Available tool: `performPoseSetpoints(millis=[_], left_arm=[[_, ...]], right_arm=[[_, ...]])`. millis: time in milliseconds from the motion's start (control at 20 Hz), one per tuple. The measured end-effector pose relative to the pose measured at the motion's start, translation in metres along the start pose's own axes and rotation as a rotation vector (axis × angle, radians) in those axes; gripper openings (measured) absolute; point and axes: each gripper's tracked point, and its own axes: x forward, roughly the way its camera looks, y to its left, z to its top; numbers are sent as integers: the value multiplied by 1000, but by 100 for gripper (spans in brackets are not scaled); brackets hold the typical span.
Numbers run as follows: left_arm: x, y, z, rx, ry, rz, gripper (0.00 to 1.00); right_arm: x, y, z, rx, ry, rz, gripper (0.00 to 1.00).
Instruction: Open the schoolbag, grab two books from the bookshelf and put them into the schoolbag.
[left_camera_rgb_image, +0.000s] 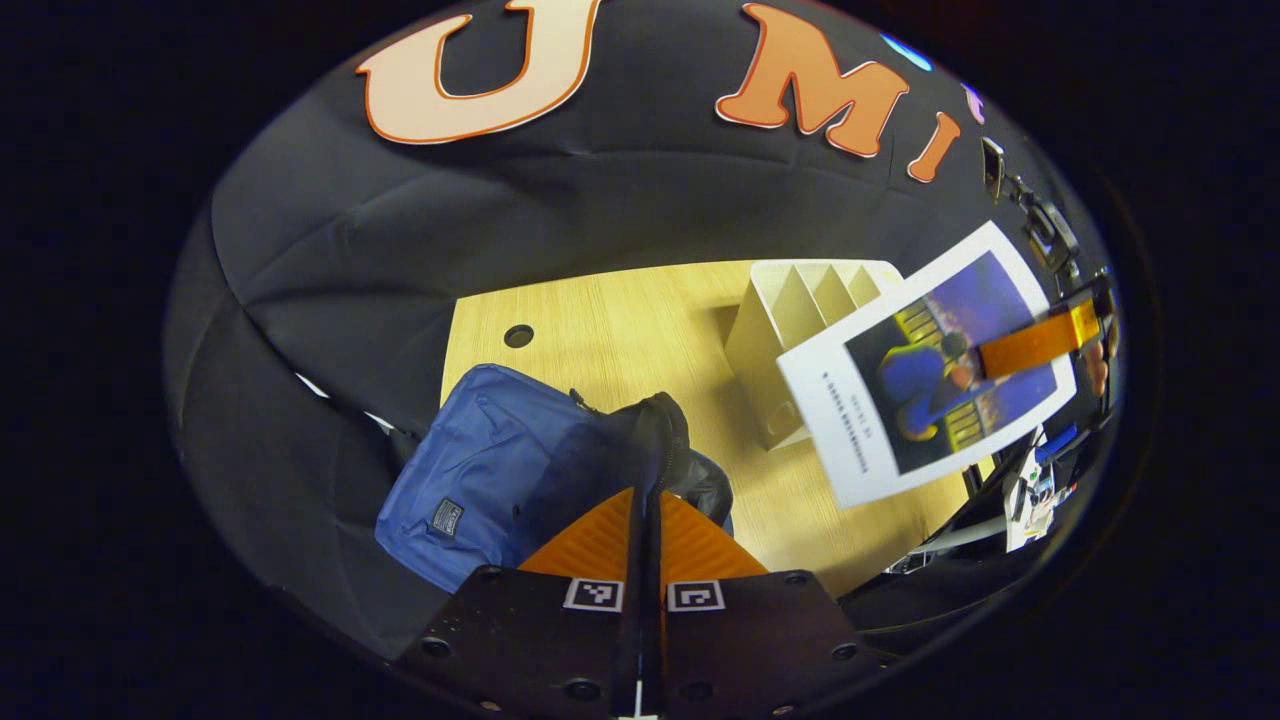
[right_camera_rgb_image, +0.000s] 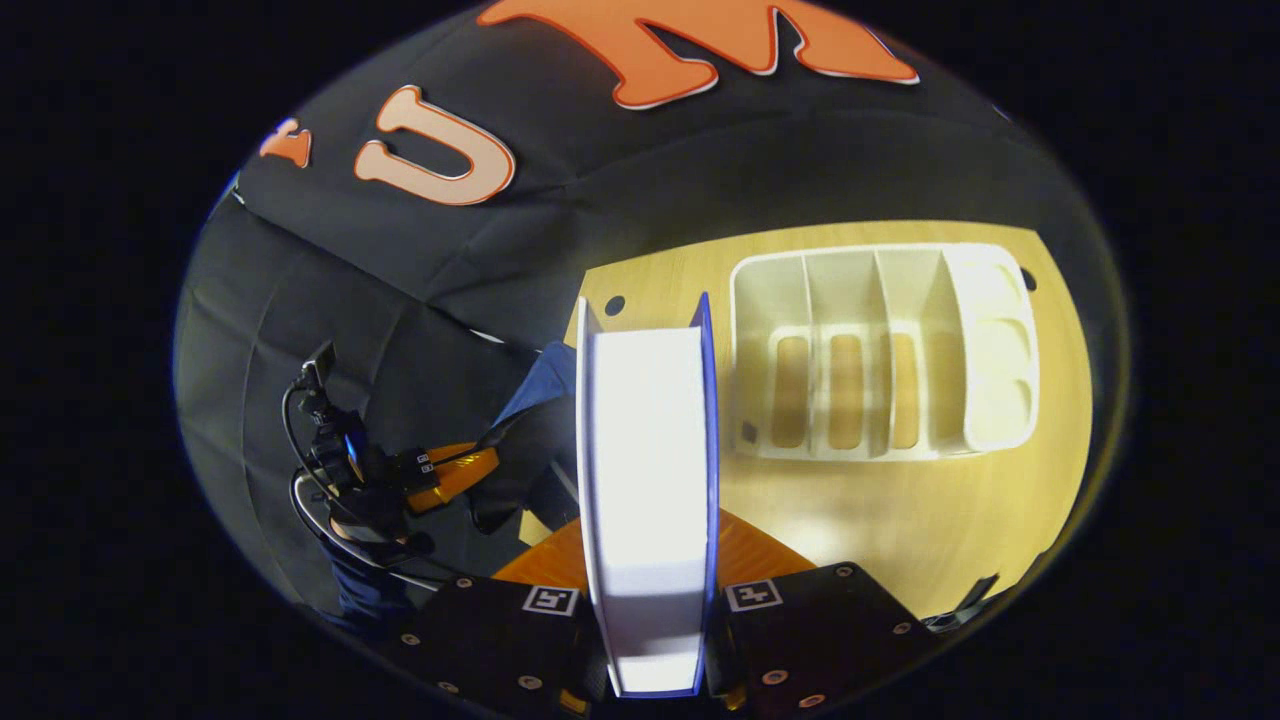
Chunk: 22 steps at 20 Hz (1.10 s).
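The left gripper (left_camera_rgb_image: 647, 500) is clenched on the dark edge of the schoolbag (left_camera_rgb_image: 500, 480) at its open mouth, both fingers pressed together on the fabric directly ahead of its tips. The blue schoolbag lies on the wooden table (left_camera_rgb_image: 620, 330), spreading to the left of those fingers, its opening right at them.

The right gripper (right_camera_rgb_image: 650, 560) grasps a book (right_camera_rgb_image: 648, 480) edge-on between its two fingers, the white page block rising straight ahead of the tips with a cover on each side. In the left gripper view that book (left_camera_rgb_image: 930, 370) hangs in the air, tilted, up and to the right of the left gripper's fingers, the right gripper (left_camera_rgb_image: 1040, 340) gripping its far edge.

The white bookshelf (right_camera_rgb_image: 880, 350) stands on the table ahead and to the right of the right gripper's fingers, its slots showing no books. In the left gripper view the bookshelf (left_camera_rgb_image: 790, 330) sits just behind the held book, partly covered by it
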Motion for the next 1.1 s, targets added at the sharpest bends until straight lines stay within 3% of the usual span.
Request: performPoseSetpoints(millis=[450, 750, 1100], left_arm=[[1, -2, -1, -10, 3, -3, 2], [3, -3, -1, -19, 2, -7, 2], [4, -7, -2, -22, 15, -12, 2]], right_arm=[[80, 41, -30, 77, 4, 146, 38], [138, 53, -50, 118, 8, 166, 39], [182, 60, -53, 273, -43, 210, 38]])
